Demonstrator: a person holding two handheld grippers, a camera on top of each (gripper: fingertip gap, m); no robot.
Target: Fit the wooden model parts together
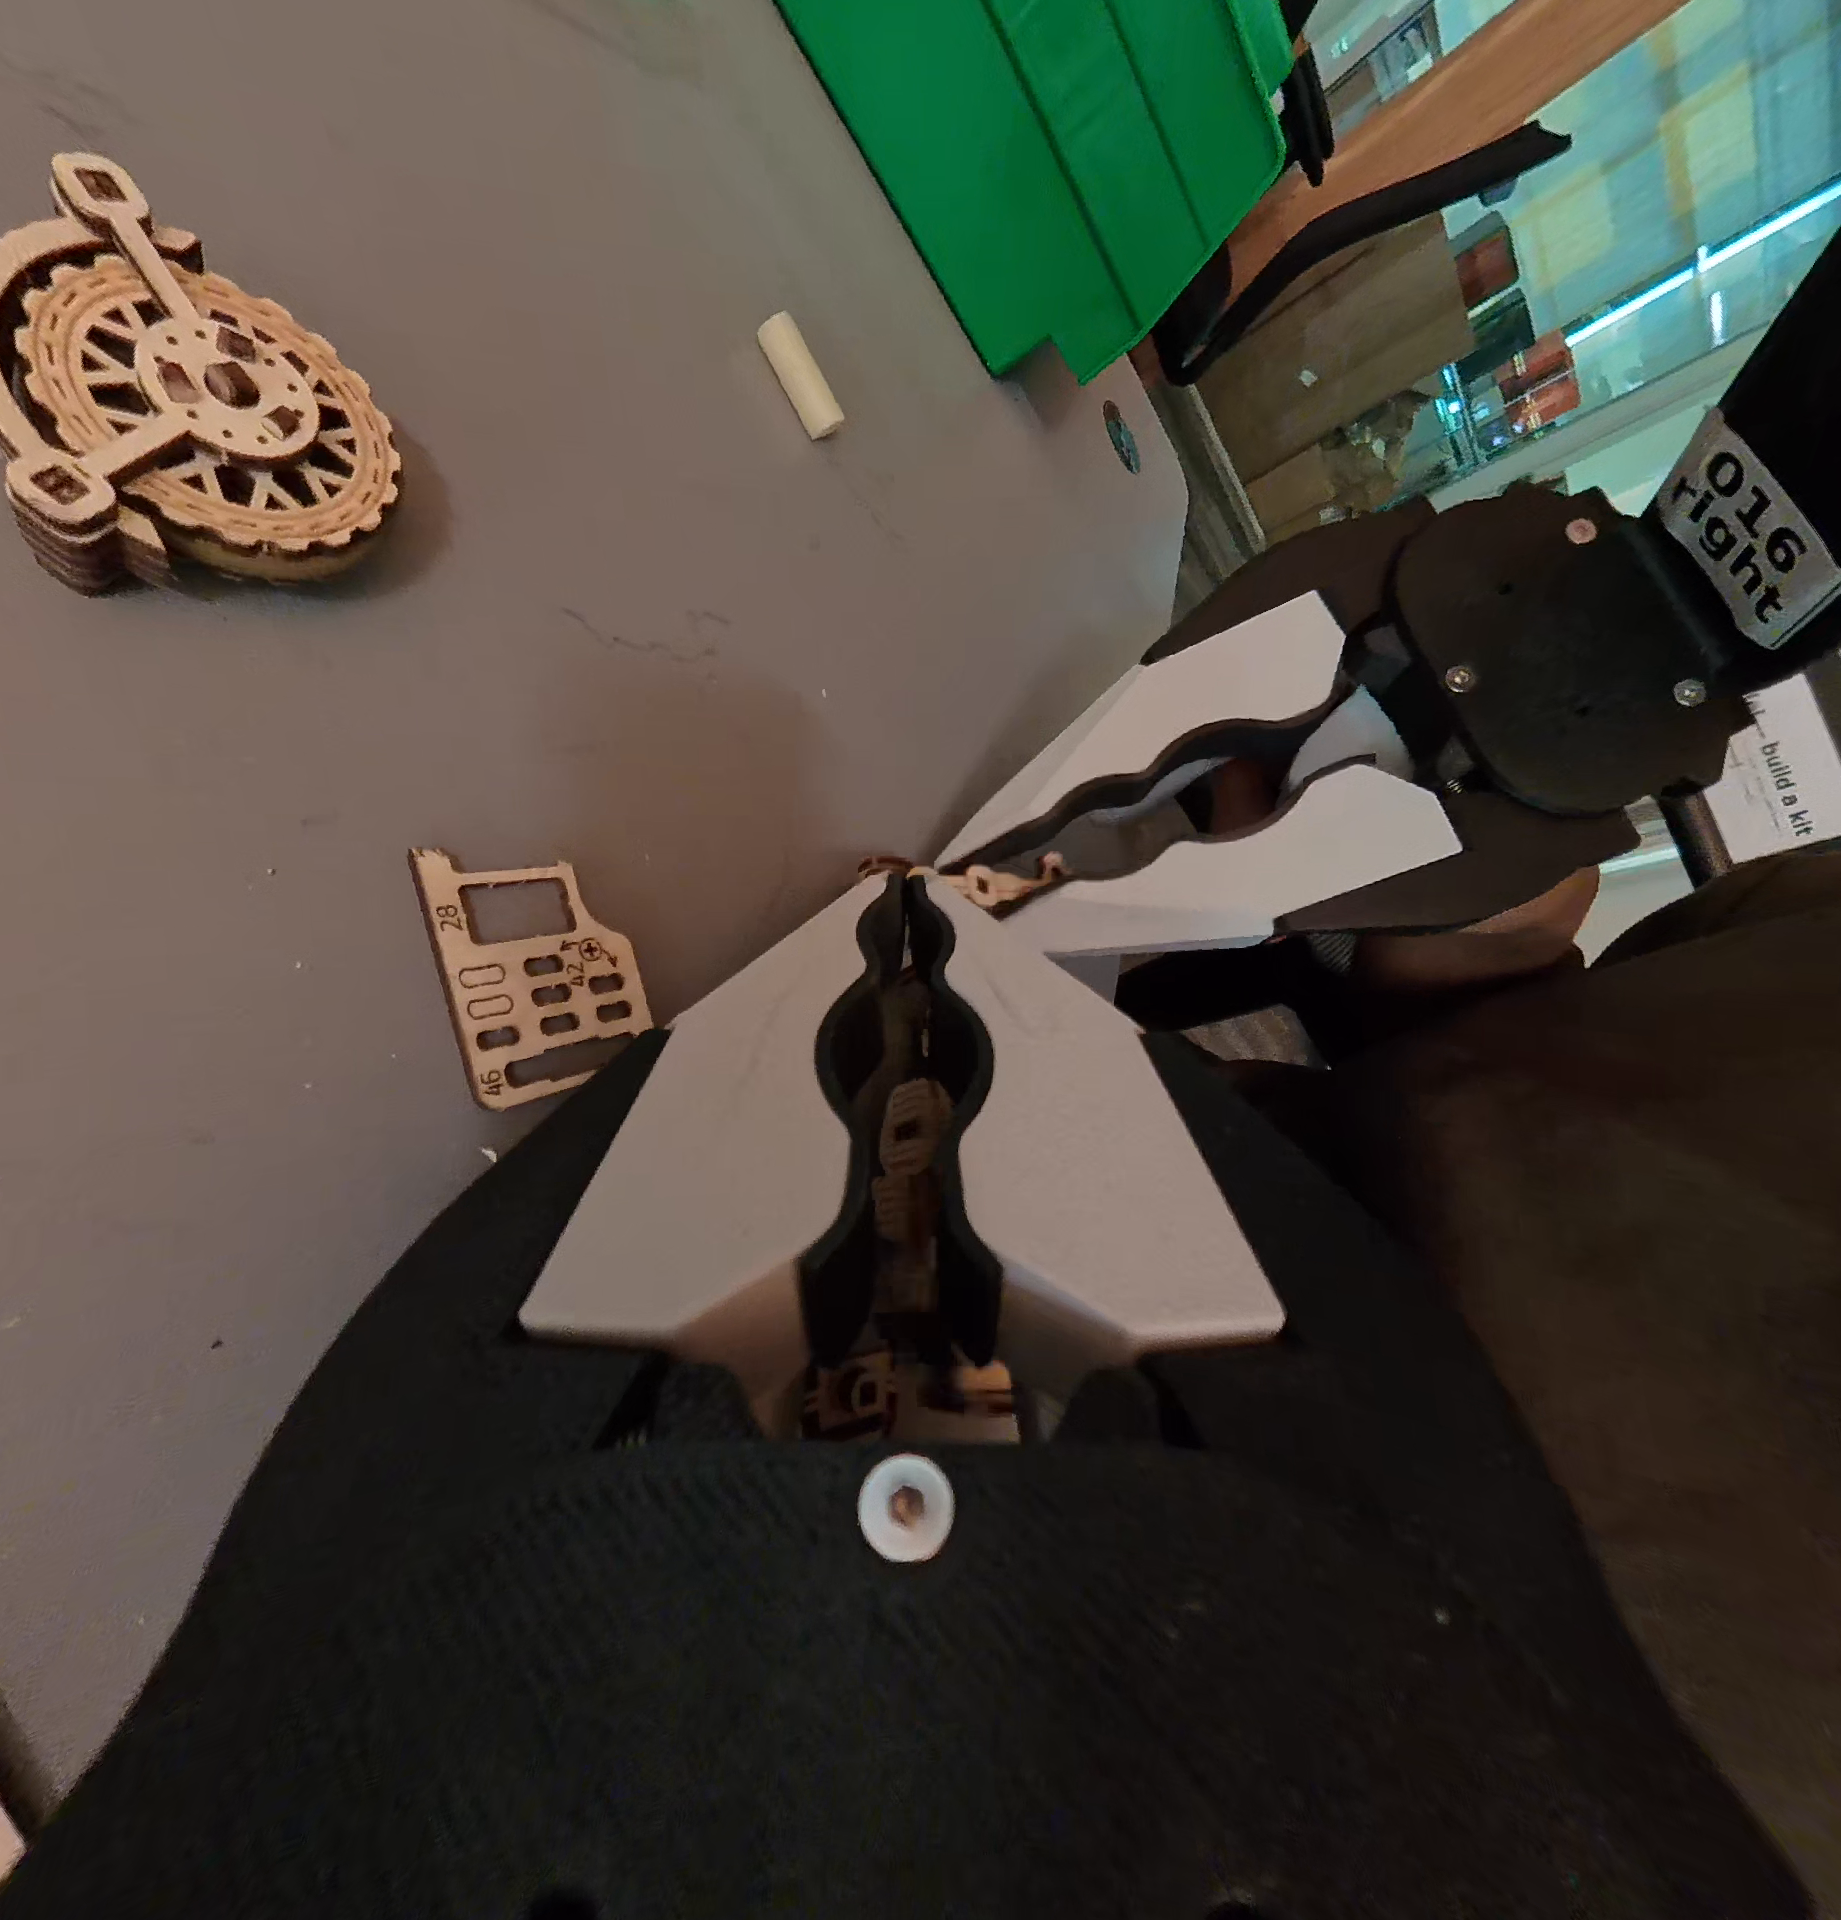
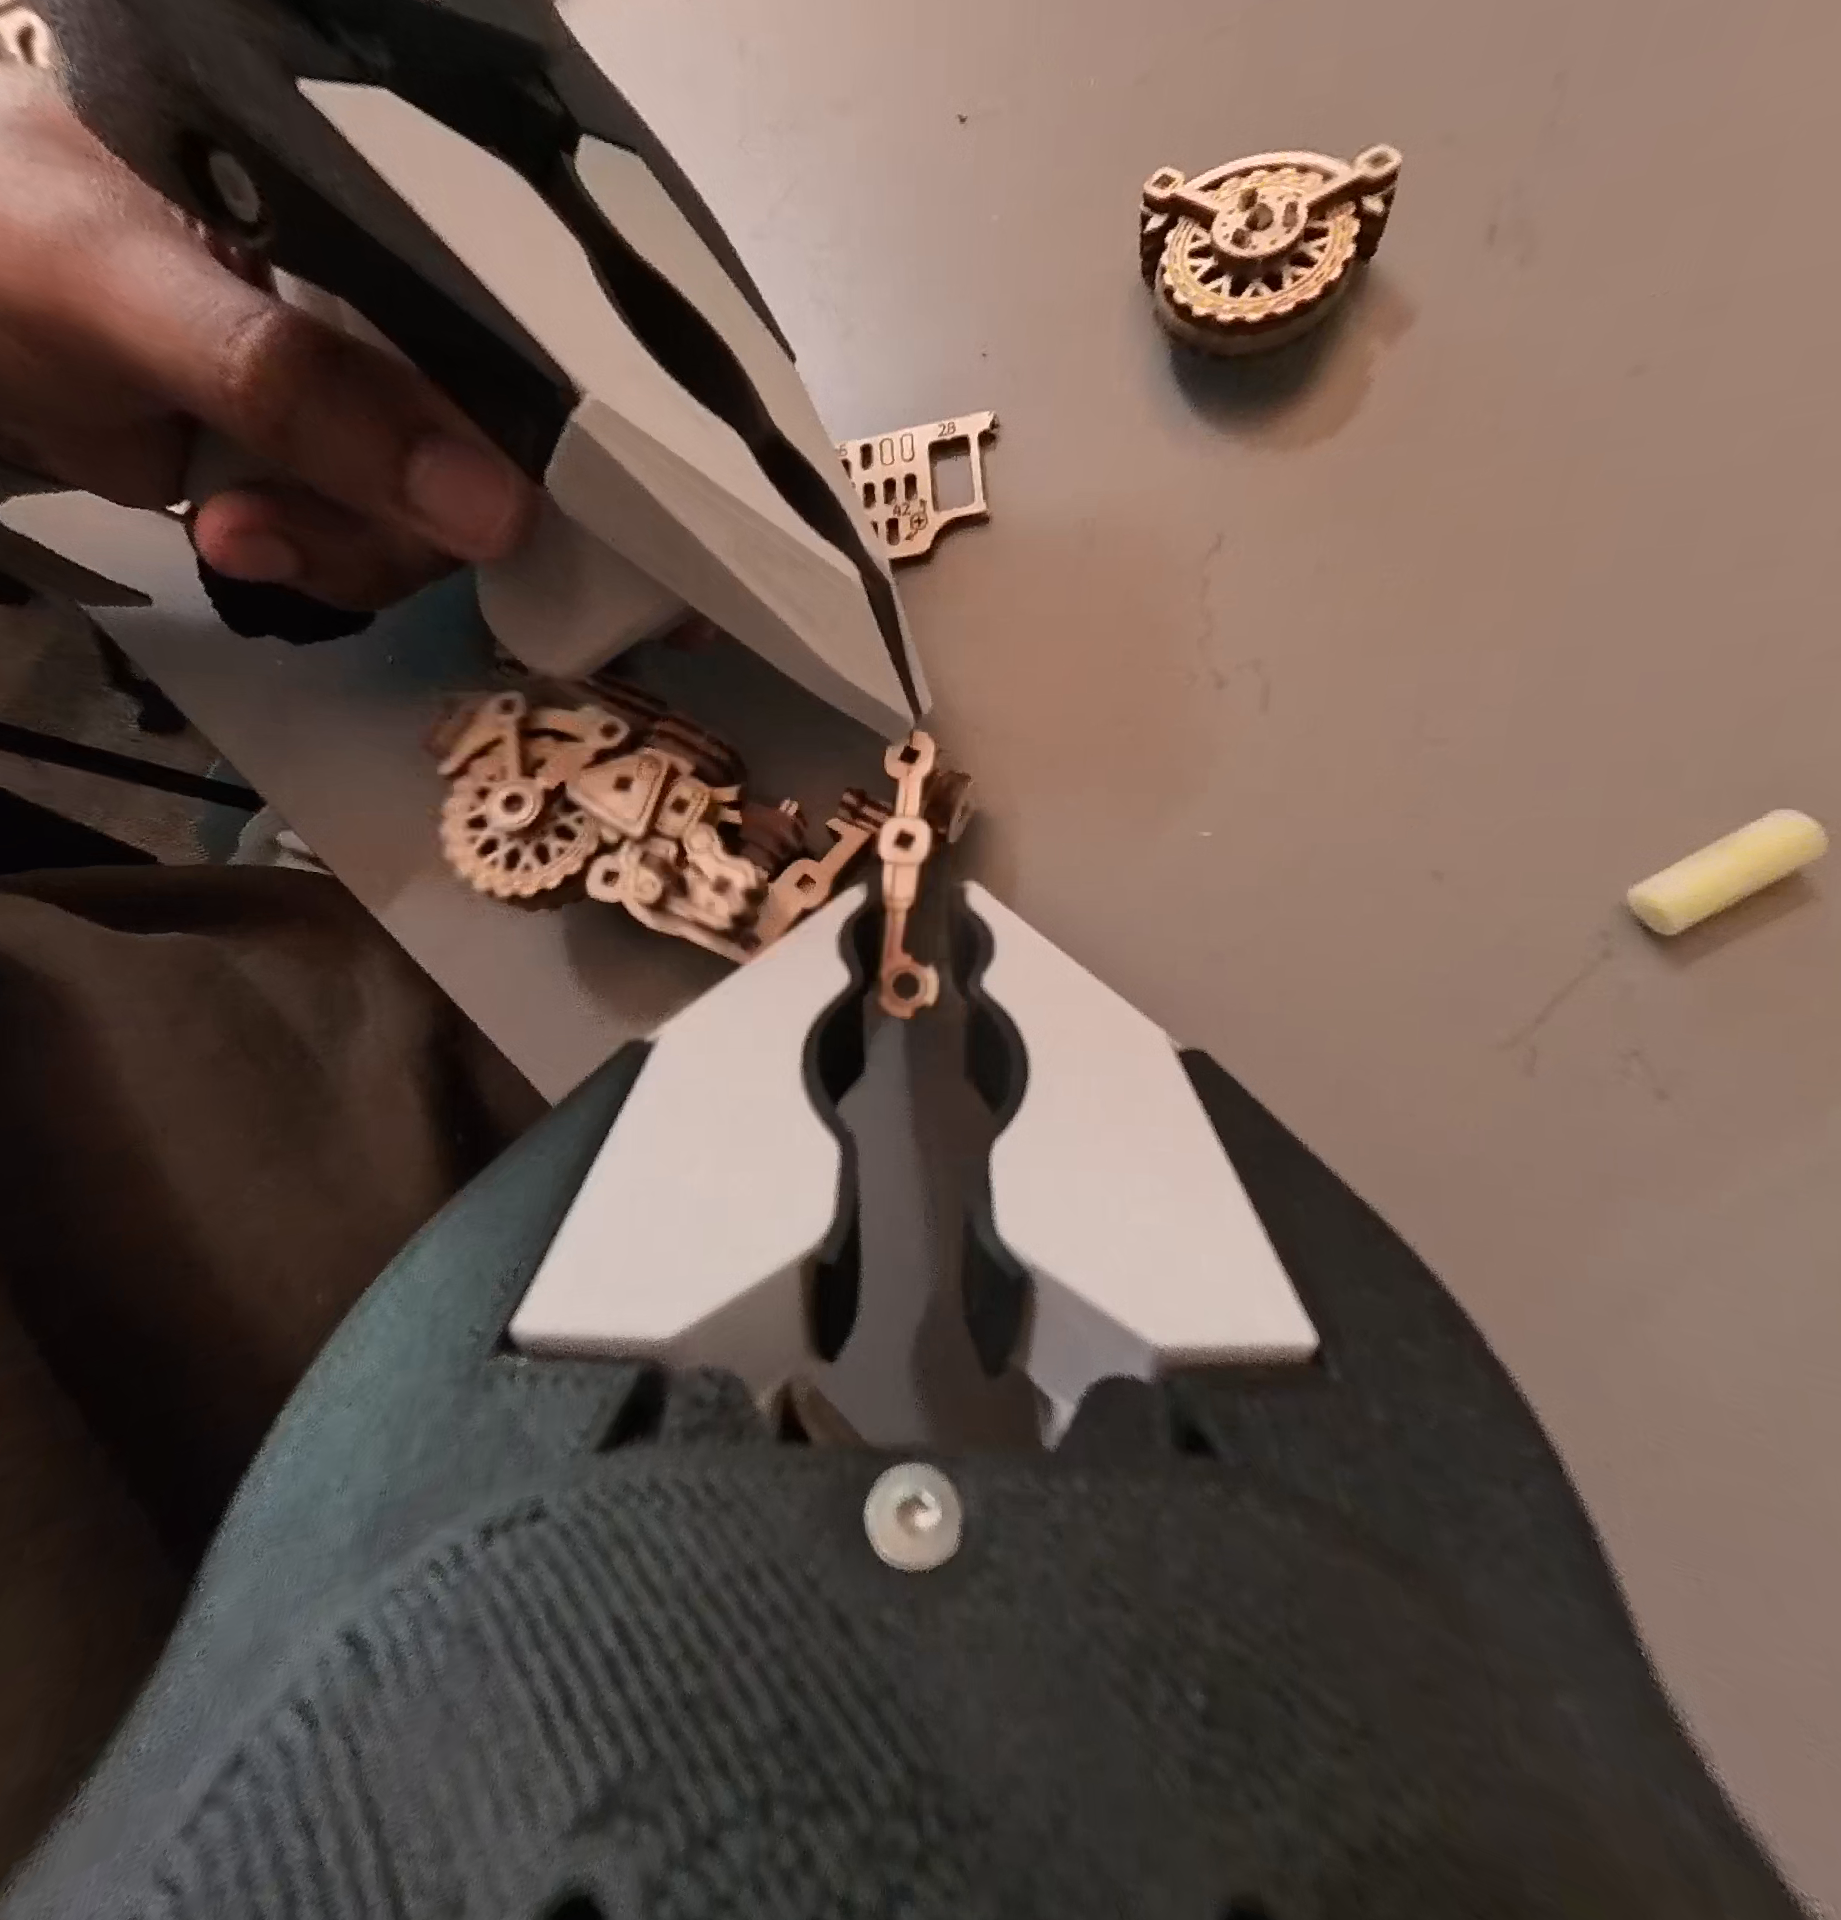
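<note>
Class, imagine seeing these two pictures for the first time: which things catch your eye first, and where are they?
Two white-fingered tools meet tip to tip at centre: the right hand-held gripper pinches a slim wooden link piece toward the wooden model beneath the left hand-held gripper. Apart on the grey table lies a wooden gear wheel assembly.

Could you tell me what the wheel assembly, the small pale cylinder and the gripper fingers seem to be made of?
Wheel assembly: thin laser-cut plywood, unfinished; stacked layers with dark scorched edges.
Pale cylinder: probably wax or foam; matte, yellowish, soft-edged, so uncertain.
Right gripper fingers: likely hard printed plastic, matte grey-white, faceted, with black wavy inner pads that may be rubber.
</note>
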